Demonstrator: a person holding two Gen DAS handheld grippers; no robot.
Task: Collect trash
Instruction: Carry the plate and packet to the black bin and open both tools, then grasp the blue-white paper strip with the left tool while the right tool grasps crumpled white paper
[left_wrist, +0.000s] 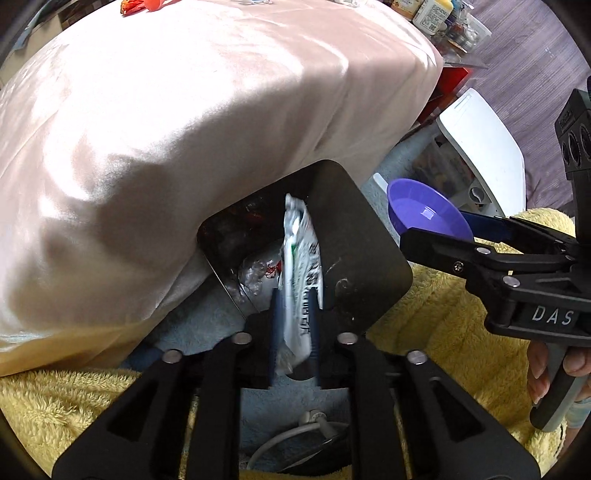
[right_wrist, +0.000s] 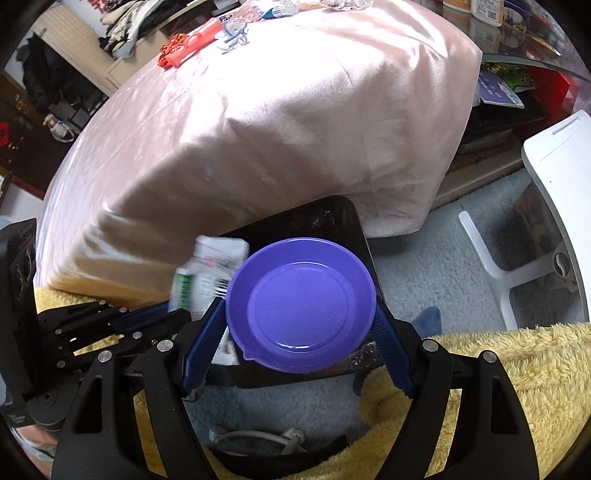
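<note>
My left gripper (left_wrist: 295, 314) is shut on a white printed wrapper (left_wrist: 301, 273) and holds it over the mouth of a black trash bin (left_wrist: 354, 258), which holds crumpled plastic. My right gripper (right_wrist: 299, 328) is shut on a purple plastic bowl (right_wrist: 301, 302), gripped by its rim on both sides, just above the bin (right_wrist: 332, 218). The bowl (left_wrist: 428, 212) and right gripper (left_wrist: 454, 236) show at the right of the left wrist view. The wrapper (right_wrist: 207, 275) and left gripper (right_wrist: 162, 314) show at the left of the right wrist view.
A pink cloth-covered table (right_wrist: 258, 122) rises behind the bin, with red and clear wrappers (right_wrist: 195, 42) on its far top. A white stool (right_wrist: 557, 192) stands on the right. A yellow fluffy blanket (right_wrist: 498, 373) and a white cable (right_wrist: 255, 437) lie below the grippers on grey carpet.
</note>
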